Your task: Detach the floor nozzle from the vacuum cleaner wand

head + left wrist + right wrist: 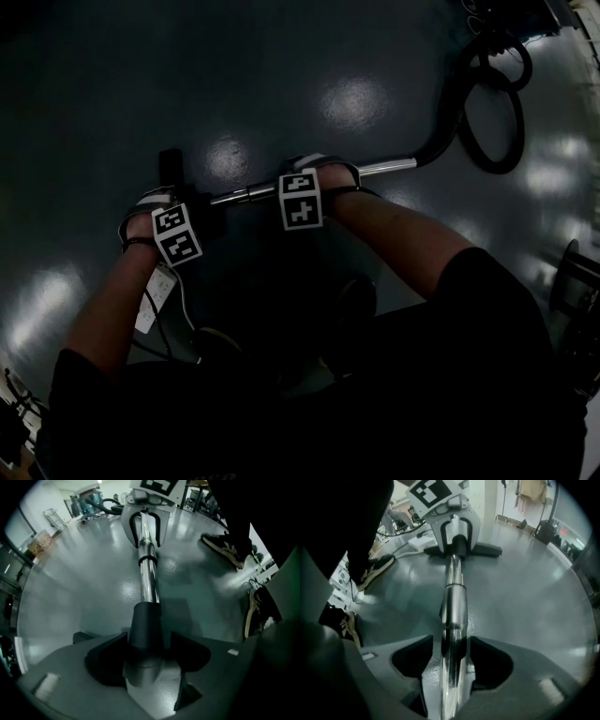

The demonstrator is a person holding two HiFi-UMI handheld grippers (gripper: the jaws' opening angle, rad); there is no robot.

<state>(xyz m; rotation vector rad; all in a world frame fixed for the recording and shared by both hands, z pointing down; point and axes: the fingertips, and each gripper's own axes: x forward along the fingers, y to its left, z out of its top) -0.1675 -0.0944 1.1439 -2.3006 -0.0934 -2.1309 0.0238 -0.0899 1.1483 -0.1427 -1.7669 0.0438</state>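
1. Left tongs [146, 651] sat nearest, jaws spread and released, straddling a black sleeve [146, 625] without visibly pinching it.
2. Right tongs [452, 660] likewise gaped around the chrome wand [454, 606], with a gap beside it; nothing was clenched.
3. Just beyond the left tongs, on the side away from the right tongs, lay the floor nozzle [487, 551], seemingly joined to the wand through that sleeve.
4. By my judgement, the step was positioning for the pull-apart. Next, the left tongs needed to close on the sleeve and the right on the wand, then draw apart along the wand's line.
5. No release catch could be made out. The head view was dim, and the hose [492, 122] past the right tongs ran off-frame.
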